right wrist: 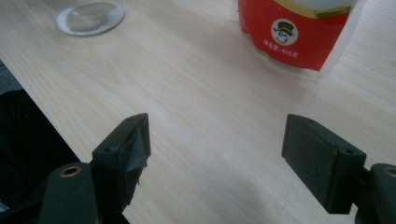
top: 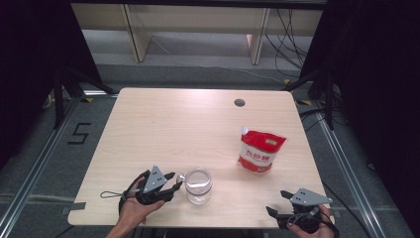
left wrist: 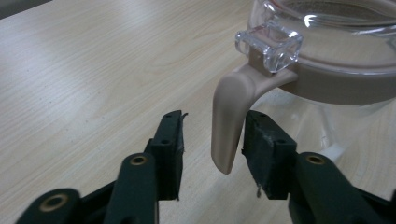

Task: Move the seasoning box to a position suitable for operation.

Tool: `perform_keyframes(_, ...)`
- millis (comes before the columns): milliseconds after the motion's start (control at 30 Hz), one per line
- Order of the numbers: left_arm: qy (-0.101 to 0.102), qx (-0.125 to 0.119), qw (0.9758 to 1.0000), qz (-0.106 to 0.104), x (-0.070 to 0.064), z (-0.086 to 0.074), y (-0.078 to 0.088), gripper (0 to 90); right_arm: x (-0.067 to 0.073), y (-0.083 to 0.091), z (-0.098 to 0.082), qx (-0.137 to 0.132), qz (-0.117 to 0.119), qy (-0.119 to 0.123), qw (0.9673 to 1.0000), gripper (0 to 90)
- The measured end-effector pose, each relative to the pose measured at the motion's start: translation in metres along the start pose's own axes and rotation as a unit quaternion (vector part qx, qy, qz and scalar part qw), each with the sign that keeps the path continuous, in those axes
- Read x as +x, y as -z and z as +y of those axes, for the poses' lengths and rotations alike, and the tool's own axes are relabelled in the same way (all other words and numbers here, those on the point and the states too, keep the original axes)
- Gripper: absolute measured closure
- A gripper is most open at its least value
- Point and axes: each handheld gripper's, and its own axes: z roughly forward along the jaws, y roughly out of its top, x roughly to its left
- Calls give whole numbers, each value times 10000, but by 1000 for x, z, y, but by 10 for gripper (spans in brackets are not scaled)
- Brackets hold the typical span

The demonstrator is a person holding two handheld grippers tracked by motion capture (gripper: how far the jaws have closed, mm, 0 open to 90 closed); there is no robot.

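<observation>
The left gripper (left wrist: 212, 149) is partly closed around the beige handle (left wrist: 229, 121) of the glass jug (top: 198, 186), which stands upright near the front edge of the bench (top: 173, 119). One pad touches the handle; the other stands apart, so nothing is clamped. Step in hand: taking the handle. The next move calls for closing fully before lifting. The handle's long axis runs downward, pointing toward this gripper. The right gripper (right wrist: 217, 154) rests wide open and empty. Farther back lies a red pouch (top: 260, 151).

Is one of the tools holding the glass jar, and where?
Not yet. The left tool has the glass jar's beige handle between its jaws; one pad touches it, the other stands apart. The right tool is open, holding nothing.
</observation>
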Motion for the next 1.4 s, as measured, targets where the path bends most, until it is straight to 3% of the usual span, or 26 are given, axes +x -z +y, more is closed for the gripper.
perform_keyframes(33, -142, -9, 9999, -24, 1, 1, 0, 610, -1, 0, 0, -43, -29, 81, 10000, 245)
perform_keyframes(133, -58, -39, 10000, -25, -1, 1, -1, 639, -1, -1, 0, -7, 19, 110, 9999, 246)
perform_keyframes(300, -226, 20, 9997, -74, -4, 2, -2, 713, 0, -1, 0, 13, 63, 147, 9999, 246)
perform_keyframes(333, -325, -72, 9994, -60, -4, 3, -3, 715, 0, -1, 0, 11, 58, 146, 9999, 246)
perform_keyframes(500, -348, 46, 9994, -30, -1, 3, -1, 765, 1, -1, 1, 1, 5, 137, 9999, 247)
perform_keyframes(567, -307, -48, 9995, -65, -3, 3, -1, 766, 1, -1, 1, 0, 7, 139, 9999, 247)
perform_keyframes(633, -406, -36, 9991, -66, -2, 3, 0, 766, 1, -1, 1, -3, 35, 153, 9999, 247)
perform_keyframes(700, -317, -40, 9995, -49, -3, 2, 0, 767, 1, -1, 1, 7, 58, 133, 9999, 247)
perform_keyframes(800, -208, -98, 9996, -173, -7, -1, 3, 762, 0, -1, 1, 11, 54, 164, 9999, 247)
perform_keyframes(1067, -262, -20, 9989, -392, -17, -5, 13, 741, 2, 0, 0, 23, -5, 55, 10000, 247)
perform_keyframes(1100, -350, 16, 9985, -431, -18, -4, 15, 739, 1, 0, 1, -15, -45, 143, 9999, 247)
perform_keyframes(1200, -252, -18, 9984, -505, -21, -6, 15, 734, 1, 0, 1, -16, -12, 146, 9999, 247)
perform_keyframes(1267, -240, -43, 9978, -620, -24, -6, 16, 731, 0, -1, 1, 17, 58, 167, 9998, 247)
perform_keyframes(1367, -312, 11, 9976, -624, -26, -6, 18, 728, 0, -1, 1, 17, 52, 182, 9998, 247)
perform_keyframes(1400, -242, -43, 9971, -714, -30, -7, 18, 727, 1, -1, 1, 22, 51, 150, 9999, 247)
